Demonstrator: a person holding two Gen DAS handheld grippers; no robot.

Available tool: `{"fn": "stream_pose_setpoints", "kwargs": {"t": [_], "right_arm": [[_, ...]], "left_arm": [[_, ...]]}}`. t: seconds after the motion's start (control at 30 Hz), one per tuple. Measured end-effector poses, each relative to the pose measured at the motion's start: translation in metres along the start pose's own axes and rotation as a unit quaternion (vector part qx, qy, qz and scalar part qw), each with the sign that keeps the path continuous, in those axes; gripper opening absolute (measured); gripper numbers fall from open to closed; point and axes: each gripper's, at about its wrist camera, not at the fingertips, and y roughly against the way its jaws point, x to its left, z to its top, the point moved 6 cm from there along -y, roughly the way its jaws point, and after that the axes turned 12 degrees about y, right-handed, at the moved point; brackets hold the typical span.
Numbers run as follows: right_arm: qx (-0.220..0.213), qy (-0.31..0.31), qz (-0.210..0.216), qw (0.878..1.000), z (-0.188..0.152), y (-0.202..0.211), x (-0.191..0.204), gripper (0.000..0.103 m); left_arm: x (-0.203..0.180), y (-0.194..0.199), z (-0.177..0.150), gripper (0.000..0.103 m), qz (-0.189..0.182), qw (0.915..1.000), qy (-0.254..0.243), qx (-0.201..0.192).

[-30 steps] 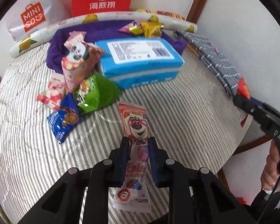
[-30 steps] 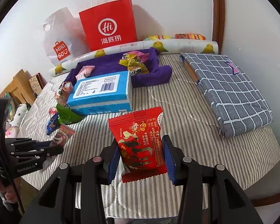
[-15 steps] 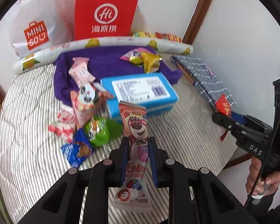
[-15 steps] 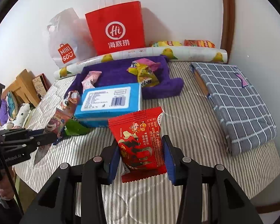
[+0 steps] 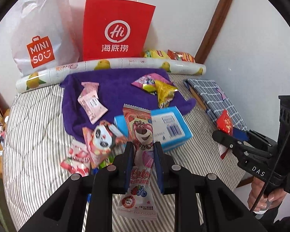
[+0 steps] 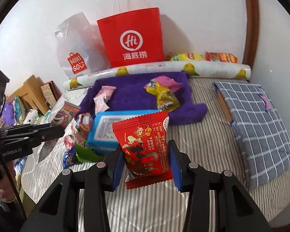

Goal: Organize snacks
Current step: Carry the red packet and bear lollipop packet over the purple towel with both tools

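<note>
My left gripper (image 5: 143,147) is shut on a pink bear snack packet (image 5: 140,135) and holds it above the striped bed (image 5: 34,127). My right gripper (image 6: 146,145) is shut on a red snack packet (image 6: 145,141), also lifted; it also shows at the right of the left wrist view (image 5: 225,124). A purple towel (image 5: 118,89) lies at the back with a pink packet (image 5: 90,102) and yellow and pink packets (image 5: 160,89) on it. A blue tissue pack (image 5: 172,129) lies in front of it. Several loose snacks (image 5: 98,143) lie to its left.
A red paper bag (image 5: 116,29) and a white Miniso bag (image 5: 40,38) stand against the back wall behind a lemon-print roll (image 5: 110,65). A folded grey checked cloth (image 6: 257,116) lies at the right. Wooden furniture (image 6: 31,92) stands left of the bed.
Both grippers have risen and pulled back from the bed with their packets. The bags and wall now fill more of both views.
</note>
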Motion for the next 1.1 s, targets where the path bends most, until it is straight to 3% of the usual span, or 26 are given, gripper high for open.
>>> {"fn": "stream_pose_setpoints", "kwargs": {"t": [0.3, 0.63, 0.93, 1.1], "right_arm": [[0.0, 0.028, 0.021, 0.999, 0.049, -0.026, 0.003, 0.042], [-0.008, 0.06, 0.05, 0.997, 0.115, -0.062, 0.012, 0.042], [0.018, 0.075, 0.072, 0.994, 0.148, -0.11, 0.01, 0.042], [0.045, 0.071, 0.086, 0.993, 0.147, -0.144, 0.006, 0.042]], "left_arm": [[0.019, -0.008, 0.041, 0.02, -0.011, 0.9992, 0.036, -0.007], [0.037, -0.013, 0.092, 0.02, 0.024, 0.998, 0.039, -0.044], [0.059, -0.036, 0.139, 0.02, 0.06, 0.9952, 0.059, -0.049], [0.076, -0.06, 0.15, 0.02, 0.067, 0.9941, 0.078, -0.035]]}}
